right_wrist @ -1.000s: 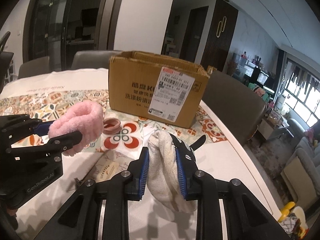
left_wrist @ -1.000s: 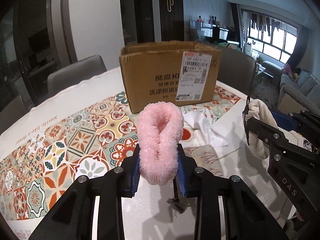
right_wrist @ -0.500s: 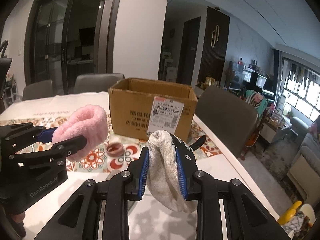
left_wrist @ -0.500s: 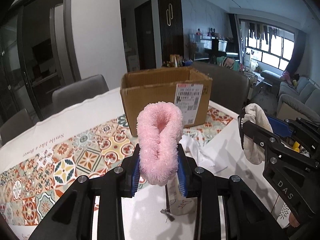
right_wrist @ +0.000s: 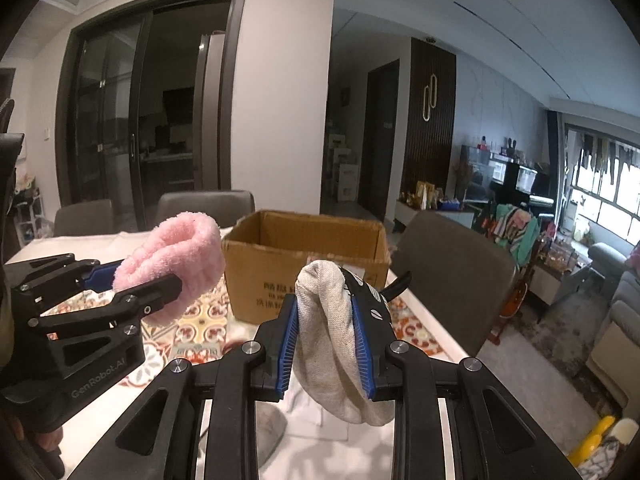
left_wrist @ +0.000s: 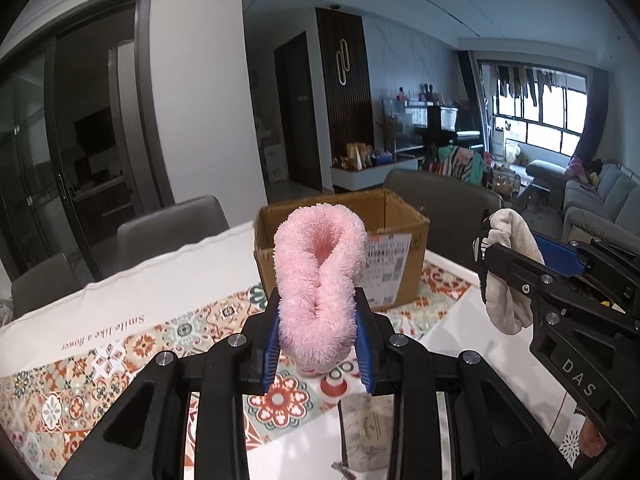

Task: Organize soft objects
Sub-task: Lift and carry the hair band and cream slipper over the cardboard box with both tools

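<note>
Surface (left_wrist: 168, 264) with patterned cloth (left_wrist: 132, 356) below both sets of fingers. Open box (right_wrist: 304, 268) ahead of the fingers, upright on the cloth. Pink fluffy piece (left_wrist: 320, 284) clamped between left fingers (left_wrist: 318, 344), folded, sticking up above the tips. Beige cloth (right_wrist: 332, 336) clamped between right fingers (right_wrist: 326, 344), drooping below them. Both held above the surface, short of the box.
</note>
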Action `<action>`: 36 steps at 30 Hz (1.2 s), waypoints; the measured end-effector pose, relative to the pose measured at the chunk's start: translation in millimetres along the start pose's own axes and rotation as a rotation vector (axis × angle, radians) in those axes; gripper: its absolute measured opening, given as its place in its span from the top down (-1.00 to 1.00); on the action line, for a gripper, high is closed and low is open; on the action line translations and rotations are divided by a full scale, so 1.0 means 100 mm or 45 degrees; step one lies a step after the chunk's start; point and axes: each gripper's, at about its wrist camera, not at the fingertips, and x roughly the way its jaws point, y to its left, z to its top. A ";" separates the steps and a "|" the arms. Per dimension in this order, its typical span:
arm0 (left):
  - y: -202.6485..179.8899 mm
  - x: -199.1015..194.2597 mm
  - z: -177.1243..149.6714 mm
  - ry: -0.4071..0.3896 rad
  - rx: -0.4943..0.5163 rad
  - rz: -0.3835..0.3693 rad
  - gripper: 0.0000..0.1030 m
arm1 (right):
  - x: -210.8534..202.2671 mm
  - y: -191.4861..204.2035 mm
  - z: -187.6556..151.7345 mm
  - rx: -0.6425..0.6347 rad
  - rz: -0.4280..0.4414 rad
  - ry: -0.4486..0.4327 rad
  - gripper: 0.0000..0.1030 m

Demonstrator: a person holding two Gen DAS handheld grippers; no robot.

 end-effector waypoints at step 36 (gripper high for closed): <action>0.16 0.60 0.85 -0.063 -0.023 -0.022 0.38 | 0.69 -0.37 0.83 0.101 0.222 -0.186 0.46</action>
